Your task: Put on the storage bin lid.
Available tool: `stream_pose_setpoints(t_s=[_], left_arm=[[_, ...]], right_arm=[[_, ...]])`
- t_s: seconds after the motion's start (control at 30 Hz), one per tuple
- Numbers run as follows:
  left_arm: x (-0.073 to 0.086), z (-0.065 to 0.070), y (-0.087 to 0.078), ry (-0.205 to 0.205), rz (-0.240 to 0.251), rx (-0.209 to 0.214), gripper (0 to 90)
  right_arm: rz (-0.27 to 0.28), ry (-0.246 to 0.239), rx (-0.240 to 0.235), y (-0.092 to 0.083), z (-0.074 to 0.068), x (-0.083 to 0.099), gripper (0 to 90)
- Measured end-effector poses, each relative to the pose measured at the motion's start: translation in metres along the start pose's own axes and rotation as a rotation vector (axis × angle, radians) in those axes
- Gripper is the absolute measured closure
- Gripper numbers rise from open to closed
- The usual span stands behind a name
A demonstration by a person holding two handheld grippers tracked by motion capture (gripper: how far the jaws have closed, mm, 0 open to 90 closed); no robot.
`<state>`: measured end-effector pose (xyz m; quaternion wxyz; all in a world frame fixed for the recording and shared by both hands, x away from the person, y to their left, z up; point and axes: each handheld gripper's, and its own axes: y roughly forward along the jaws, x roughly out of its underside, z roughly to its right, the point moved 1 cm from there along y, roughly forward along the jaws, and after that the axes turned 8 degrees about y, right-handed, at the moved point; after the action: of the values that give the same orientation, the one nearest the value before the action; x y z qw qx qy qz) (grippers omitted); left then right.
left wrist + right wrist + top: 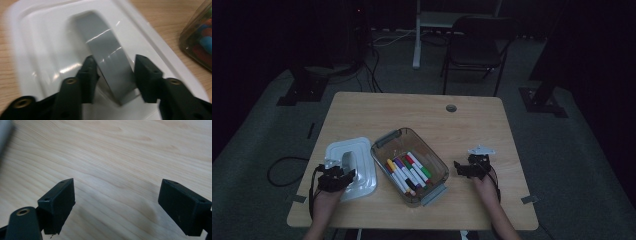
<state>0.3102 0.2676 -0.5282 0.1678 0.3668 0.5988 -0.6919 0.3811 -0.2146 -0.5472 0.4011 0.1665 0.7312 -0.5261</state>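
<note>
Reaching forward over the white plastic lid point(354, 167) at the table's left, the left gripper point(113, 75) clenches its 2 jaws on the lid's grey curved handle point(107, 57). The right gripper point(116, 202) hovers released above the light wooden table point(120, 157).

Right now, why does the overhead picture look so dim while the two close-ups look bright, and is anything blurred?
High view: dim all over, room behind nearly black, table faintly lit. Left gripper view: bright, smeared by blur, white glare streaks on the grey handle and the lid. Right gripper view: evenly lit wood grain, soft shadows under the right tool, top-left corner blurred.
</note>
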Motion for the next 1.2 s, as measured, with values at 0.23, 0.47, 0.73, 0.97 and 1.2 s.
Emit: stream_pose_setpoints(t_s=[0.23,0.47,0.73,0.97,1.2], left_arm=[[0.002,0.000,0.004,0.048,-0.013,-0.028,57.4],[0.004,-0.011,-0.004,0.022,-0.006,-0.024,67.8],[0.008,-0.022,-0.029,0.005,0.007,-0.039,68.0],[0.000,-0.029,-0.074,-0.013,0.072,-0.048,68.0],[-0.020,-0.025,-0.111,0.035,0.143,-0.016,68.0]], right_arm=[[0.049,-0.088,-0.134,-0.007,-0.023,-0.005,13.9],[-0.006,-0.147,-0.280,-0.001,-0.040,0.001,13.8],[-0.040,-0.159,-0.376,0.001,-0.044,0.004,14.8],[-0.064,-0.237,-0.476,0.004,-0.062,0.009,14.7],[-0.041,-0.301,-0.506,0.006,-0.088,0.007,14.0]])
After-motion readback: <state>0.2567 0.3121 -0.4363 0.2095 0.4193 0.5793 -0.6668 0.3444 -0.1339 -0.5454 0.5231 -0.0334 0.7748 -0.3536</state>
